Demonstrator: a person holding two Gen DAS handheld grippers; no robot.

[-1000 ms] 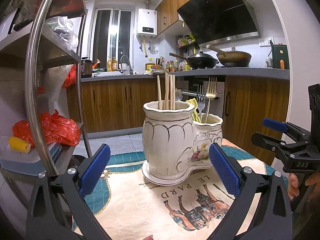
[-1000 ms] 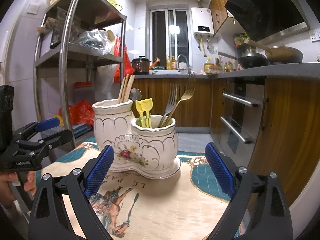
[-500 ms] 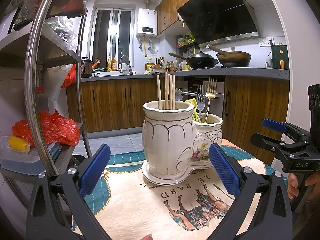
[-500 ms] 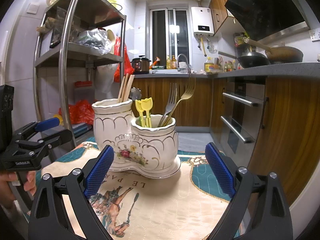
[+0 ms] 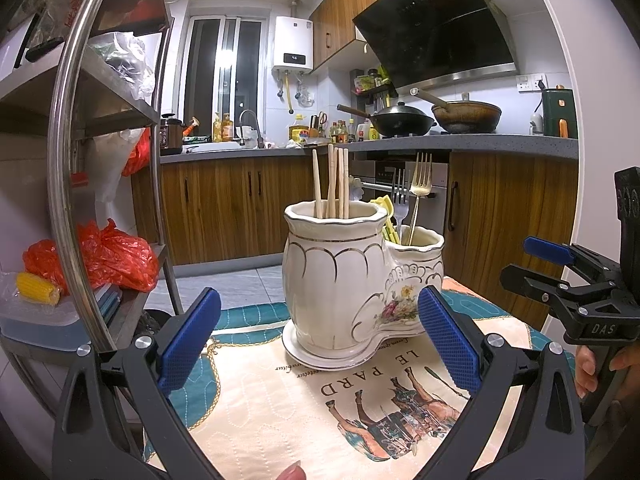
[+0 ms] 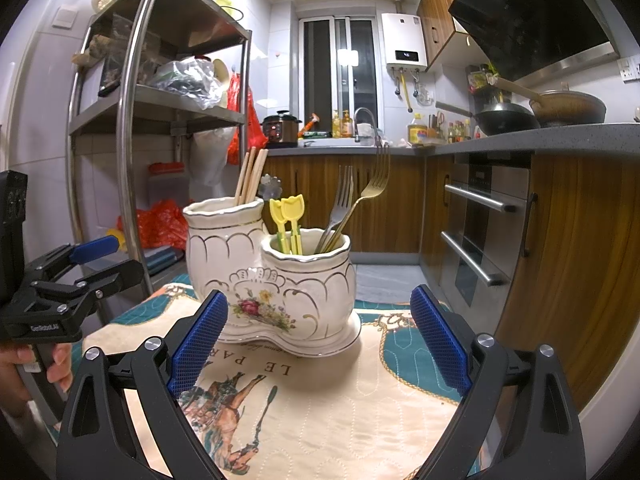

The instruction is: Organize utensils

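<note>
A white ceramic double holder (image 5: 340, 280) (image 6: 272, 280) stands on a printed cloth (image 5: 304, 408) (image 6: 340, 400). Its taller cup holds wooden chopsticks (image 5: 332, 184) (image 6: 250, 176). Its lower cup holds yellow tulip picks (image 6: 288, 220), a silver fork (image 6: 340, 204) and a gold fork (image 5: 418, 184) (image 6: 372, 184). My left gripper (image 5: 320, 336) is open and empty, a little short of the holder. My right gripper (image 6: 320, 340) is open and empty, also just short of it. Each gripper shows at the edge of the other view (image 5: 568, 280) (image 6: 80, 272).
A steel shelf rack (image 5: 76, 160) (image 6: 132, 120) with red bags (image 5: 100, 260) stands close on the left. Wooden cabinets and an oven (image 6: 480, 232) are on the right. A counter with woks (image 5: 404, 122) runs behind. The cloth's edge drops off near the oven side.
</note>
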